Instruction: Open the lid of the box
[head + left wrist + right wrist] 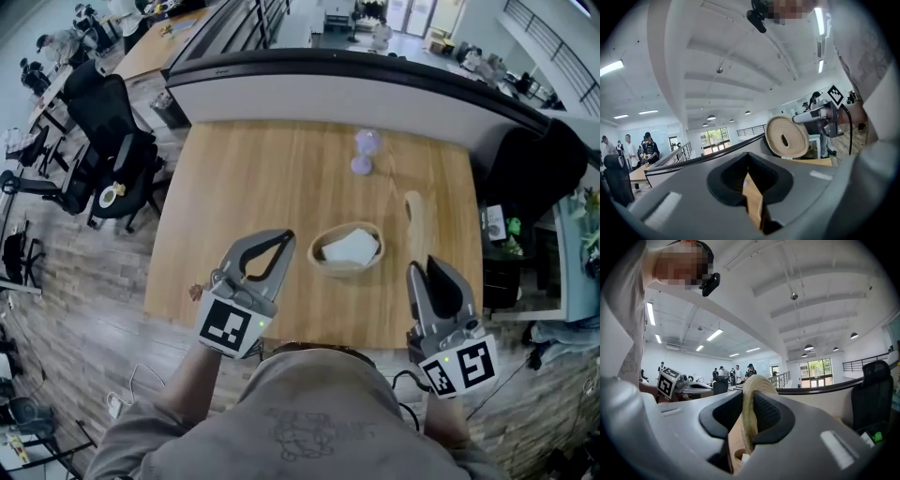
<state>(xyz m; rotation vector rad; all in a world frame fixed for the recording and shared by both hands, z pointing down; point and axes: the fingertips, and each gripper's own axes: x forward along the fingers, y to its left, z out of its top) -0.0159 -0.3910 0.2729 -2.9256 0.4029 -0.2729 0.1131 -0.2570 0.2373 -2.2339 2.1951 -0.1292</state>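
Observation:
A round woven box [330, 262] stands uncovered on the wooden table [244, 187], with something white inside it. Its woven lid [413, 217] is lifted off to the right and stands on edge above the table. My right gripper [427, 269] is shut on the lid's rim; in the right gripper view the lid [749, 404] sits edge-on between the jaws of the right gripper [750, 401]. My left gripper [284, 240] hovers just left of the box, shut and holding nothing. In the left gripper view the jaws of the left gripper [749, 164] meet, and the lid [787, 136] shows as a flat disc.
A small purple object [365, 152] stands at the table's far middle. A curved partition [375, 84] borders the far edge. Black office chairs [112, 141] stand off the left side, and a black chair [539, 169] and a shelf [502, 234] are at the right.

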